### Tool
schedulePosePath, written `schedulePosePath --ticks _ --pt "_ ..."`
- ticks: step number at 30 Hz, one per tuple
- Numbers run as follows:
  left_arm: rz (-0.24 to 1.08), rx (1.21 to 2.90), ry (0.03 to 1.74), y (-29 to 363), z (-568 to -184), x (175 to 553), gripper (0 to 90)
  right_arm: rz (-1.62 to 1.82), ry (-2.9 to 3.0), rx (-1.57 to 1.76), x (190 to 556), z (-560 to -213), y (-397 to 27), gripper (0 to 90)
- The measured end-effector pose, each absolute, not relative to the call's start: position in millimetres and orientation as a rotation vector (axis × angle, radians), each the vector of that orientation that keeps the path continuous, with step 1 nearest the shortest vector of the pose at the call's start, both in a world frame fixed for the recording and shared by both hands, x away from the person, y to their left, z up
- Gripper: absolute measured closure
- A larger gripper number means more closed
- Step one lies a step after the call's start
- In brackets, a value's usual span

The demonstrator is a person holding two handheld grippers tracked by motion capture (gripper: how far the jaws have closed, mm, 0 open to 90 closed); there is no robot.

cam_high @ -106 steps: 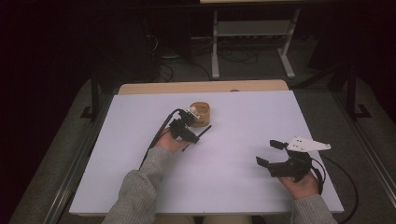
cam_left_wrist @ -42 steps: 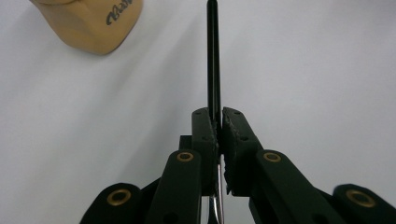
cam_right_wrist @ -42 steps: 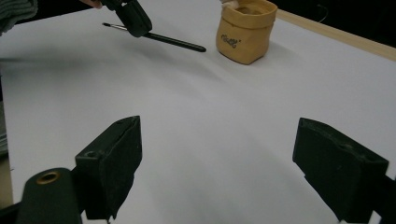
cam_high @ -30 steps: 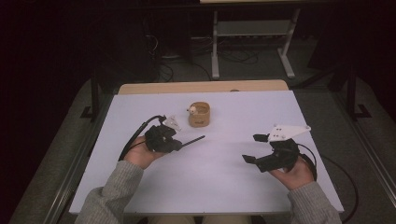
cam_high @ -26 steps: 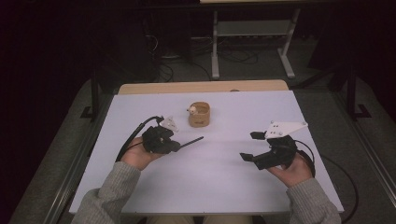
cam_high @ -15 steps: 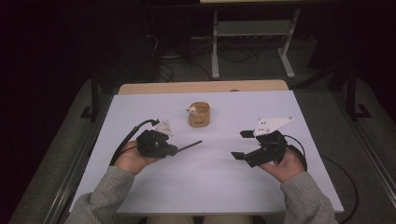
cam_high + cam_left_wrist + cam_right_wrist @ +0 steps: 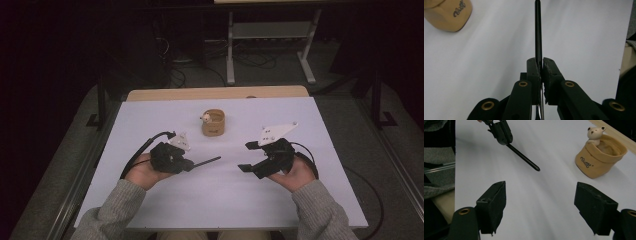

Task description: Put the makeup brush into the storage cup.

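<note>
Clamping a thin, stiff, likely light black pen [image 7: 538, 32] near one end, left gripper [image 7: 186, 163] faces the gaping, empty right gripper [image 7: 248, 156].

Left gripper [image 7: 187, 164] clamped tight, pointing right; right gripper [image 7: 248, 156] spread wide, aimed left, both forearms low over the table.

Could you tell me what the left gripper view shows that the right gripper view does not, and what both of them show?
The left gripper view gives the close look at the grip: the left gripper has its jaws shut on the black pen, with metal showing below the jaws. The right gripper view shows the right gripper with jaws wide apart and holding nothing, plus the little bear figure on the rim of the tan pouch. Both show the pen, the pouch's lettering, and the white table.
</note>
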State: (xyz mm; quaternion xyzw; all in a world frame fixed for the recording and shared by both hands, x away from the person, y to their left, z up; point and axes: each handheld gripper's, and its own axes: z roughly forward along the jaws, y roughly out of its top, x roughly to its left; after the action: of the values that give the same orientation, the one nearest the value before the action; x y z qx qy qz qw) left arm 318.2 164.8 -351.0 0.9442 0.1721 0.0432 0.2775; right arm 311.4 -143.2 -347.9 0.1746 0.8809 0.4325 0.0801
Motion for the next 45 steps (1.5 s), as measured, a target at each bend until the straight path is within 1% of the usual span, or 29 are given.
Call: schedulePosePath --ticks 6,21,25,28,34,36,40,43,45 --pt "0.098 2.536 0.429 158.2 -351.2 316.1 84.2 1.269 2.689 0.479 314.0 -349.4 -132.0 27.0" --pt "0.109 2.559 0.295 141.7 -349.8 307.9 84.1 1.202 2.799 0.326 316.1 -351.0 -103.2 31.7" --pt "0.102 2.551 0.247 139.6 -349.7 304.8 84.1 1.203 2.846 0.299 317.0 -351.4 -99.5 36.5" --pt "0.072 2.533 0.169 137.3 -348.7 300.1 84.1 1.214 2.896 0.257 315.6 -351.4 -96.6 42.4" --pt "0.048 2.525 0.105 130.7 -349.3 295.5 84.1 1.152 2.99 0.168 313.7 -357.8 -87.8 53.9" --pt "0.041 2.526 0.082 129.1 -349.8 294.7 84.1 1.101 2.996 0.123 310.3 -360.4 -85.0 59.8" --pt "0.023 2.52 0.063 127.4 -350.3 294.5 84.1 1.09 3.014 0.085 308.6 -362.6 -82.9 66.9" --pt "0.01 2.517 0.053 126.1 -350.3 293.7 84.1 1.081 3.032 0.071 308.9 -364.5 -81.9 69.7" --pt "-0.006 2.509 0.05 125.7 -350.4 293.3 84.1 1.076 3.042 0.065 308.9 -365.7 -81.4 69.9"
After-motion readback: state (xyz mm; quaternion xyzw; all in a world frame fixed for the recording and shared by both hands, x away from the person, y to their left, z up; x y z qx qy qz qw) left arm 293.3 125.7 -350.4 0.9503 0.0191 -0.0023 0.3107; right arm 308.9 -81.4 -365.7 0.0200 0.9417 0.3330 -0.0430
